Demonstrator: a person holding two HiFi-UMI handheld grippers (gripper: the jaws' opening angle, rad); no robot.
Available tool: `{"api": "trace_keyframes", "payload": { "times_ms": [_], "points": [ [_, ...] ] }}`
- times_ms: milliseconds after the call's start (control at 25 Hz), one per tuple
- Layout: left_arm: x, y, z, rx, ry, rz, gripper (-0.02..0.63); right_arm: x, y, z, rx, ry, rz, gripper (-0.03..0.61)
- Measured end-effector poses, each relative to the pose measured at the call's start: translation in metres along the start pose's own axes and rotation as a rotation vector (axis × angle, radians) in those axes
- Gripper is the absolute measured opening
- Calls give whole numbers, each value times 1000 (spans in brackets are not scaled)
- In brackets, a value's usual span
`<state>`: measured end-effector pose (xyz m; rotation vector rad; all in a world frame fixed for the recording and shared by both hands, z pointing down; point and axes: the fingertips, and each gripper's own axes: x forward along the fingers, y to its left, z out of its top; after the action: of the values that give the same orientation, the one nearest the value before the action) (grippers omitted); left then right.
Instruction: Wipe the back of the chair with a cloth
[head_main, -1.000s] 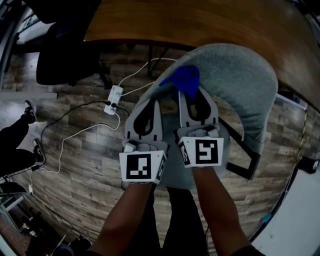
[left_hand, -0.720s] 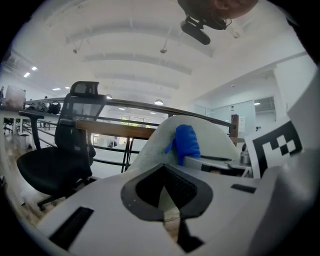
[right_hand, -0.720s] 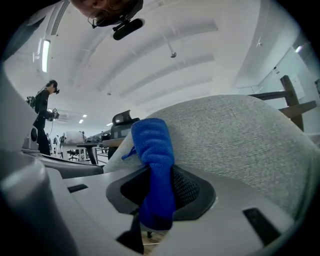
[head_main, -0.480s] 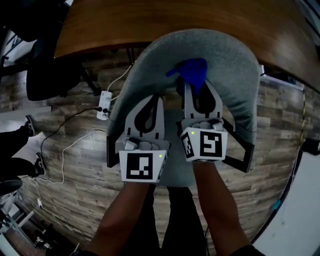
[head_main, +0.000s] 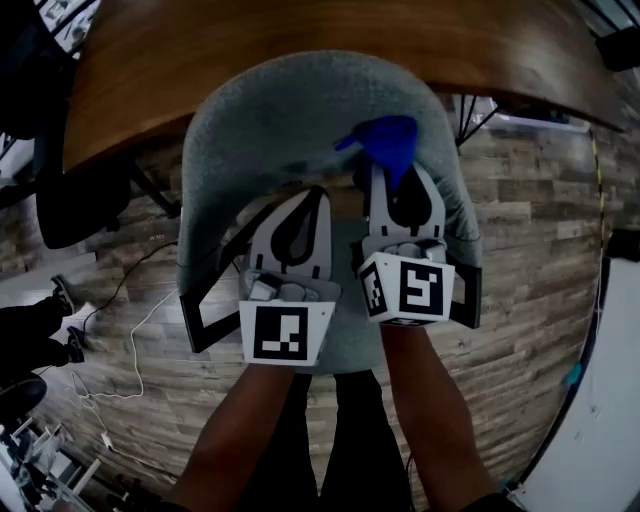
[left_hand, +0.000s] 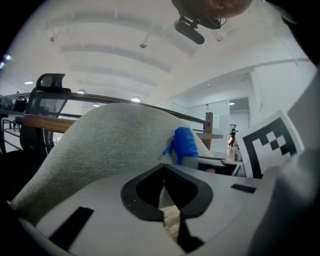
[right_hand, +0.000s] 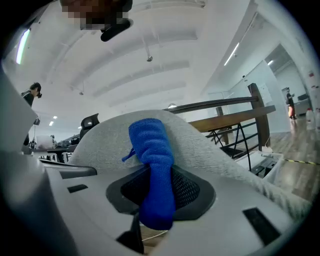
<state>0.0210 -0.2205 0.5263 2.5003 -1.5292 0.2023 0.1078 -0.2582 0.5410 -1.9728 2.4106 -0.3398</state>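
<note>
Blue cloth (head_main: 385, 145) up against the grey chair back (head_main: 290, 110).
Nearest me, my left gripper (head_main: 316, 198) is closed with nothing in it; my right gripper (head_main: 392, 172) is clamped on the cloth near the chair back's top, wooden surface (head_main: 300, 40) beyond.

A curved wooden desk (head_main: 300, 40) overhangs plank flooring (head_main: 540, 200), a black office chair (head_main: 75, 195) at left.

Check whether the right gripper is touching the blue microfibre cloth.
Touching. The right gripper view shows the right gripper with its jaws closed on the blue microfibre cloth, which stands up between them.
</note>
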Motion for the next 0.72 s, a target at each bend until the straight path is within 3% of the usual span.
{"api": "trace_keyframes", "payload": {
  "times_ms": [440,600,720],
  "points": [
    [14,-60,-4,37,21,-148,8,-41,-48,4,13,-3,-128,110],
    [8,-65,-11,54,46,-164,8,-51,-57,3,35,0,-165,110],
    [5,-59,-15,39,51,-142,8,-49,-53,8,11,-14,-132,110]
  ]
}}
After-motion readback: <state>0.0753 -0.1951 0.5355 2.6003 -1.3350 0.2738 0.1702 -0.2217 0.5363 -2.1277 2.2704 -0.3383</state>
